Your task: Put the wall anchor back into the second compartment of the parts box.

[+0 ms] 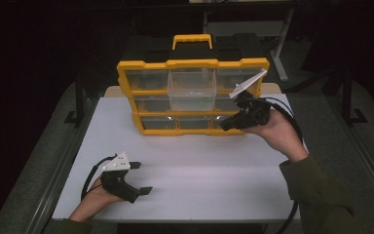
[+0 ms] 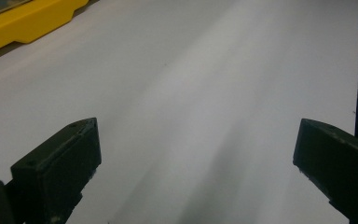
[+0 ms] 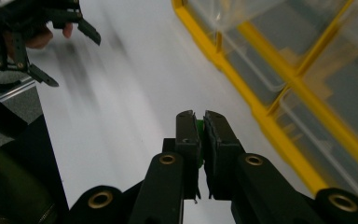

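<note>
Two grippers | right gripper [image 1: 227, 124] clenched on a small green piece [image 3: 199, 126], just in front of the yellow organizer [image 1: 193, 64] at the table's [image 1: 214, 165] far edge | left gripper [image 1: 141, 177] released, jaws wide, near front-left corner

Glossy yellow plastic organizer [image 1: 193, 64] with clear plastic drawers [image 1: 192, 88] stands on matt white table [image 1: 195, 165].

The white table [image 1: 199, 165] was left open across the lower centre of the frame. Passage at upper centre was blocked by the upright yellow organizer [image 1: 192, 97], one clear drawer [image 1: 192, 90] pulled out.
</note>
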`<state>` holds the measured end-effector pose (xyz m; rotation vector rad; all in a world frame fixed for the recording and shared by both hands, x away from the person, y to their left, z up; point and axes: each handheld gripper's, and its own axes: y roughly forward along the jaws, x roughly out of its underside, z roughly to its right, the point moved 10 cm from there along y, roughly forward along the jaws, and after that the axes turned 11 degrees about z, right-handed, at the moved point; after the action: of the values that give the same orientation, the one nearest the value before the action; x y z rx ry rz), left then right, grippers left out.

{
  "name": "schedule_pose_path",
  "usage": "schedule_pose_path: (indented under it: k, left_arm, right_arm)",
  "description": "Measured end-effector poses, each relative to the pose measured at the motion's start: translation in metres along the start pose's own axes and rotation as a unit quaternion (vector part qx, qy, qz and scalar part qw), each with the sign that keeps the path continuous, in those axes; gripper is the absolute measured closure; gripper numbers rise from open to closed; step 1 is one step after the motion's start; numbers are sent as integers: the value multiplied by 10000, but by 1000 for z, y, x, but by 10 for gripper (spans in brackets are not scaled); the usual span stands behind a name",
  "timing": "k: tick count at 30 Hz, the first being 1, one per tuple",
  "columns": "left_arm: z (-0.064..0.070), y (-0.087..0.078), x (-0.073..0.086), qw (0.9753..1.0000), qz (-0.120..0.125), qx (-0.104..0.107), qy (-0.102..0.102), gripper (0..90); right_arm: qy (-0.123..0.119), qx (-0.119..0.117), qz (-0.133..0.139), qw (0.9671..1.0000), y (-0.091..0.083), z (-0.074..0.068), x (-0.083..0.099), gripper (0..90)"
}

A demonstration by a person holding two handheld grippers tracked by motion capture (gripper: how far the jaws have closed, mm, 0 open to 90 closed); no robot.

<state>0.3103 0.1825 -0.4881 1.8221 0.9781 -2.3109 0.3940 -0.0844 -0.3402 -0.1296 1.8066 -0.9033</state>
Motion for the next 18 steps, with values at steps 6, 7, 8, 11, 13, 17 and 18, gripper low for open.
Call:
schedule_pose_path:
  k: [6, 7, 8, 11, 13, 17, 18]
  left_arm:
    - [0, 0, 0, 10000, -16, 15, 0, 7]
    - [0, 0, 0, 10000, -19, 13, -4, 7]
    - [0, 0, 0, 10000, -18, 15, -5, 7]
    - [1, 0, 0, 10000, -15, 16, -45, 7]
    - [1, 0, 0, 10000, -44, 20, -13, 7]
    - [1, 0, 1, 10000, -48, 25, -19, 7]
    - [1, 0, 1, 10000, -44, 23, -20, 7]
  right_arm:
    - [10, 107, 171, 9998, -22, 4, -25, 844]
    - [8, 135, 202, 9997, -26, 5, -29, 844]
    - [5, 157, 225, 9996, -30, 5, -33, 844]
    - [-28, 203, 313, 9993, -41, 7, -46, 844]
    - [-31, 237, 379, 9990, -48, 8, -55, 844]
    - [-45, 269, 523, 9983, -60, 10, -72, 844]
    - [-59, 263, 552, 9981, -62, 10, -76, 844]
